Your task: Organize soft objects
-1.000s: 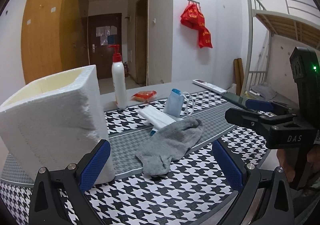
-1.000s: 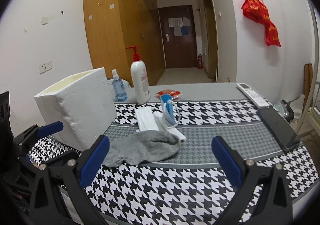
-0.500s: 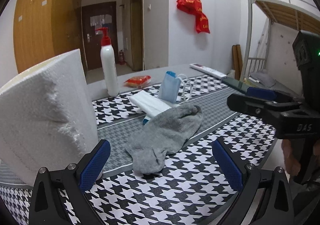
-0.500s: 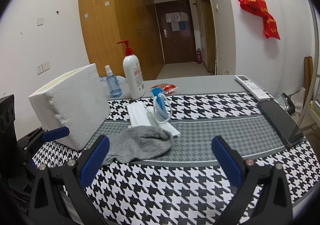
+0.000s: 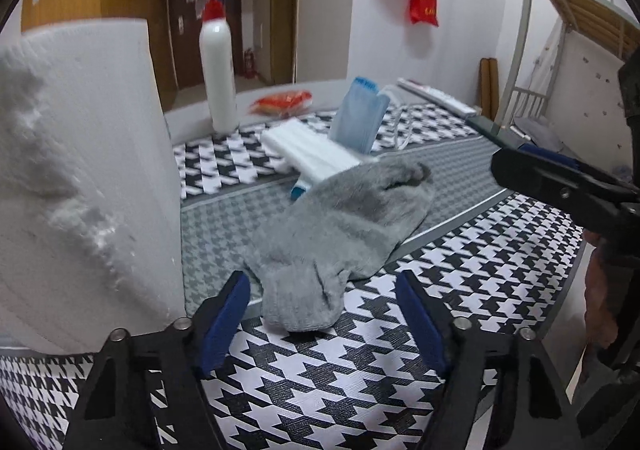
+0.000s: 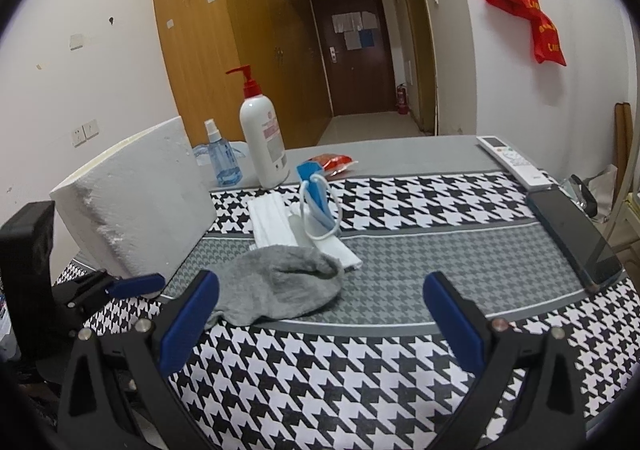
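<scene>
A grey sock [image 5: 336,230] lies on the houndstooth tablecloth, also in the right wrist view [image 6: 280,286]. My left gripper [image 5: 322,320] is open, its blue pads either side of the sock's cuff, close to the cloth. A white foam box [image 5: 80,177] stands just left of it, also in the right wrist view [image 6: 136,205]. Behind the sock lie a white face mask [image 5: 308,149] and an upright blue mask [image 5: 358,117]. My right gripper [image 6: 320,314] is open and empty, nearer the table's front edge, right of the sock.
A white pump bottle [image 6: 262,145] and a small blue spray bottle [image 6: 222,159] stand at the back. A red packet [image 6: 334,161], a remote [image 6: 512,161] and a dark phone [image 6: 572,238] lie towards the right side.
My left gripper has moved forward and down to the sock's cuff, and its jaws have narrowed. The right gripper has shifted slightly.
</scene>
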